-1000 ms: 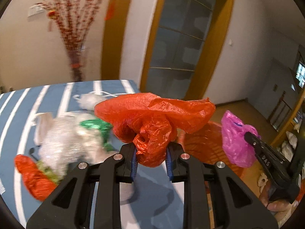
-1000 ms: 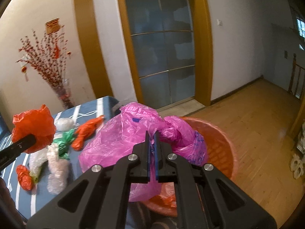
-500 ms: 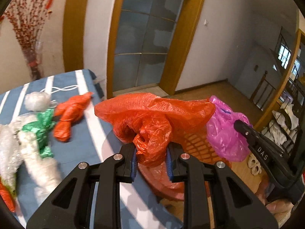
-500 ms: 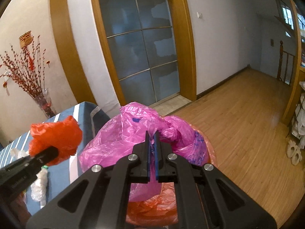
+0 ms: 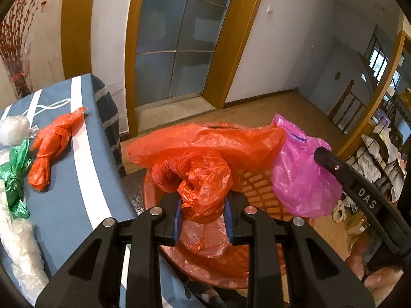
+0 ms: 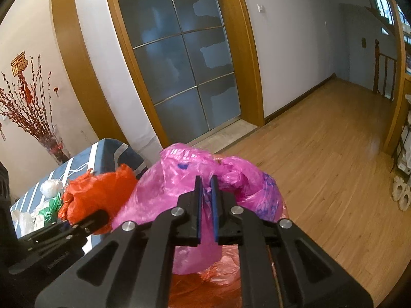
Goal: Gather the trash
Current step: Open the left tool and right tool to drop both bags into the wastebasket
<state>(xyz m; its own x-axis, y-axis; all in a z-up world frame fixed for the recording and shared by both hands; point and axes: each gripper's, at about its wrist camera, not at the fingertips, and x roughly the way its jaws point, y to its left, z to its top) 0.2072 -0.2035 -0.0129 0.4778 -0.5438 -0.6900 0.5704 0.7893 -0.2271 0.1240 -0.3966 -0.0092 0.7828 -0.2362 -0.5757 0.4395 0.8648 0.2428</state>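
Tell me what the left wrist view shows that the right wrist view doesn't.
Left wrist only: the knotted orange bag lying on the striped table, and the basket's slotted wall. Right wrist only: the right gripper from behind, jaws opening around the pink bag. Both: pink bag, the orange bag between the opening left gripper, green trash.

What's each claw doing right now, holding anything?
Left claw: jaws opening, crumpled orange plastic bag between them, over the orange basket.
Right claw: jaws opening, crumpled pink plastic bag between them.
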